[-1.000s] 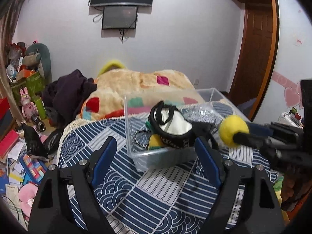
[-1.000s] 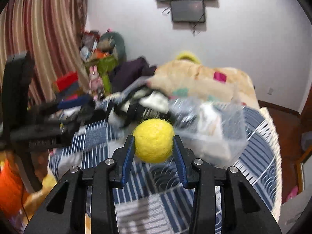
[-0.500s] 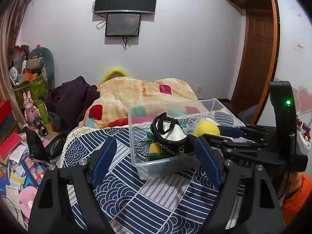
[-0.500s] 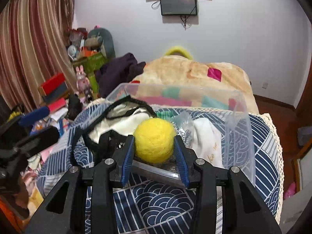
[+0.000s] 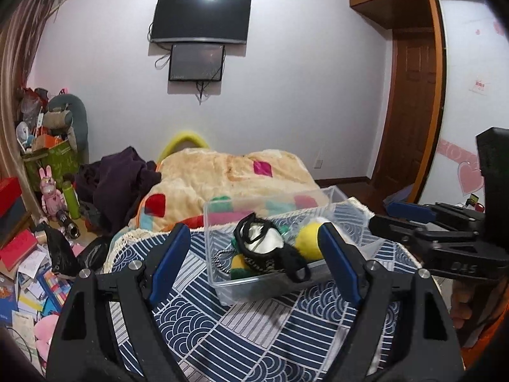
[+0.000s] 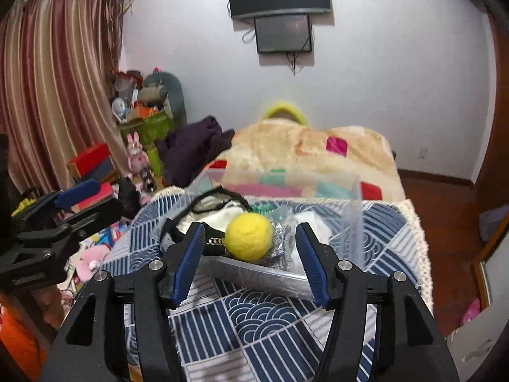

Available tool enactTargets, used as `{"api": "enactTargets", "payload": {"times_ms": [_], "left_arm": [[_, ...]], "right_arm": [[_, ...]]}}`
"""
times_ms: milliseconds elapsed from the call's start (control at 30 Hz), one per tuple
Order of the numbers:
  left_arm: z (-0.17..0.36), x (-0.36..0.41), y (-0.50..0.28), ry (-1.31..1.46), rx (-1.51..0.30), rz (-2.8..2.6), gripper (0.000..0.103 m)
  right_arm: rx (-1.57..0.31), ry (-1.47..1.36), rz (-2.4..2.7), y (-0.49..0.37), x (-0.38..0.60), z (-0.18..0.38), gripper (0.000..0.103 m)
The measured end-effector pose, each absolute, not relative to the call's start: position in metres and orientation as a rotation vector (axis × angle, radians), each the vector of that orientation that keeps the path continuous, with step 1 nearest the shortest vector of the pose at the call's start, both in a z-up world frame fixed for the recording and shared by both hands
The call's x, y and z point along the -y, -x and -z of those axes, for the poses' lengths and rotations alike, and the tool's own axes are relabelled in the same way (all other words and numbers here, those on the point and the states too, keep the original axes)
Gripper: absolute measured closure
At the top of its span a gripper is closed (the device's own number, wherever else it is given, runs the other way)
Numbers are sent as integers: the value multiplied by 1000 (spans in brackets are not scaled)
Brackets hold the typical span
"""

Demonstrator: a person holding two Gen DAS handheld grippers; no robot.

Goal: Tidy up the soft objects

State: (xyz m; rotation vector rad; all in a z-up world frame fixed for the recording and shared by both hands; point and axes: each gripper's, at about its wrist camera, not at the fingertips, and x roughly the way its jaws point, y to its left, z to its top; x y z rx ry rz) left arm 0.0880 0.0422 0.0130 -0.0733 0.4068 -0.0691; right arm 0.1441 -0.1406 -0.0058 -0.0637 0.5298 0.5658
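A clear plastic box [image 5: 222, 273] [image 6: 353, 216] stands on a blue patterned cloth [image 5: 241, 331] [image 6: 261, 328]. A yellow felt ball [image 6: 249, 236] [image 5: 308, 242] lies in the box on top of other soft things, among them a white cloth with black straps [image 5: 262, 243] [image 6: 219, 213]. My right gripper [image 6: 251, 261] is open just in front of the ball, fingers apart on either side and not touching it. It shows at the right of the left wrist view [image 5: 410, 222]. My left gripper [image 5: 251, 267] is open and empty in front of the box.
A beige blanket with coloured patches [image 5: 229, 175] [image 6: 305, 152] lies behind the box, dark clothes [image 5: 117, 178] to its left. The floor at the left [image 5: 28, 273] is cluttered with books, toys and bags. A wooden door [image 5: 410, 111] is at the right.
My right gripper carried the yellow ball from the right to over the box, then opened. The ball now lies in the box and the gripper has drawn back a little.
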Motion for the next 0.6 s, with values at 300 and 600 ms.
{"api": "enactTargets", "payload": {"times_ms": [300, 600], "left_arm": [[-31, -23, -55, 76, -350, 92, 10], [-36, -17, -34, 77, -321, 84, 3]], "right_arm": [[-380, 45, -548, -90, 158, -27, 25], [-310, 33, -517, -67, 166, -30, 11]]}}
